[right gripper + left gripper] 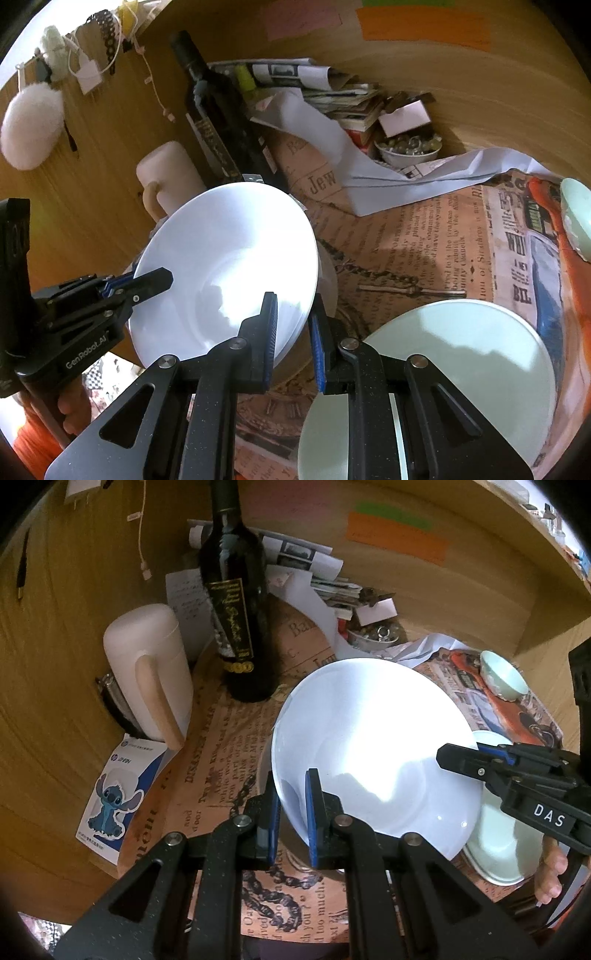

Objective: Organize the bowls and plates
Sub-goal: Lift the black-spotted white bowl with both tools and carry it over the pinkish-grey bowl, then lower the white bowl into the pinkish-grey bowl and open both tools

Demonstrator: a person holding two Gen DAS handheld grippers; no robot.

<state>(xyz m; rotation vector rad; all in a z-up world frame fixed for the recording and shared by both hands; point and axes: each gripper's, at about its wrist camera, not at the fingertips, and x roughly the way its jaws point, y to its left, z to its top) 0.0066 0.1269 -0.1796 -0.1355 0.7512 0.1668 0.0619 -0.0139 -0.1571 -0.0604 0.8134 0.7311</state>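
Newsprint tablecloth (424, 236) holds one green plate (461, 354), one small bowl (504, 677); two grippers (293, 812) (293, 332) pinch one white bowl (373, 746).

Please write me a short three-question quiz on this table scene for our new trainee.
1. True or false: both grippers are clamped on the rim of the white plate.
2. Which item lies on the table under the right gripper? A. a glass jar B. the pale green plate C. a metal pot
3. Fill in: the dark wine bottle stands beside the cream ____.

Key
1. True: the left gripper and the right gripper each pinch an opposite edge, holding the plate tilted.
2. B
3. jug
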